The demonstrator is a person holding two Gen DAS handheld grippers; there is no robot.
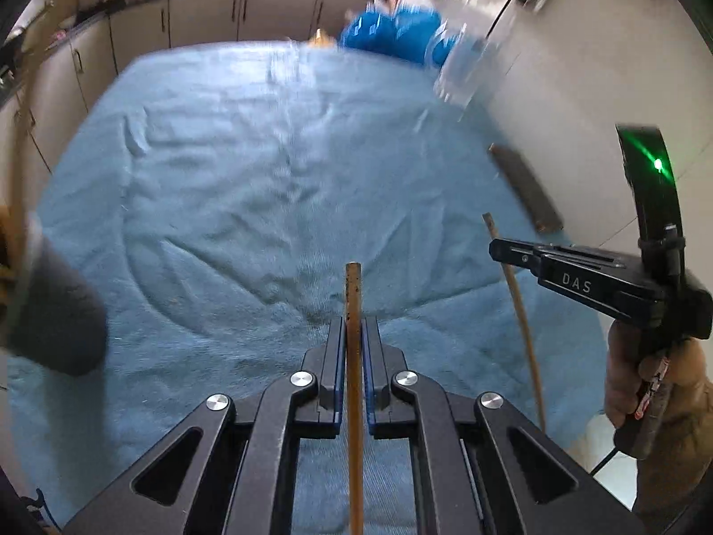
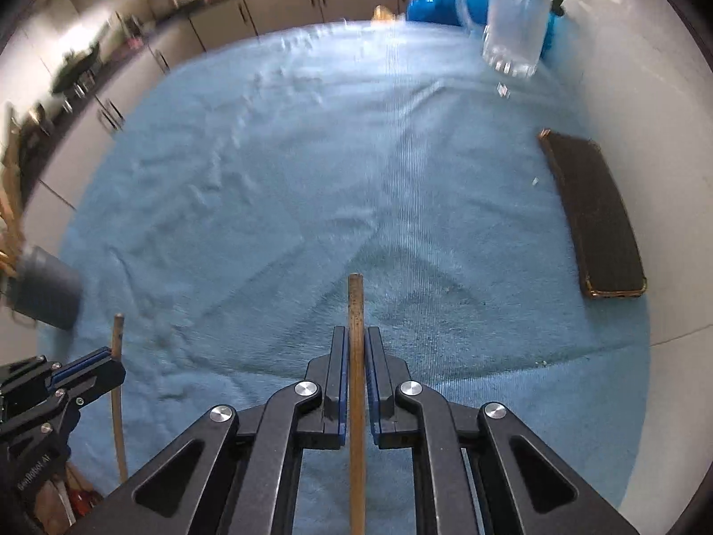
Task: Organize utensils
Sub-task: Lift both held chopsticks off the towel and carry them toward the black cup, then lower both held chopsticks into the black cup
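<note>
The left hand-held gripper (image 1: 354,325) is clamped on a thin wooden stick (image 1: 354,294) that pokes up at lower centre of its frame. The right hand-held gripper (image 2: 355,334) pinches a second wooden stick (image 2: 355,303) the same way. Both hang over a blue cloth (image 2: 312,178). A grey cup (image 2: 44,287) holding more sticks sits at left; a dark flat case (image 2: 592,218) lies at right.
</note>
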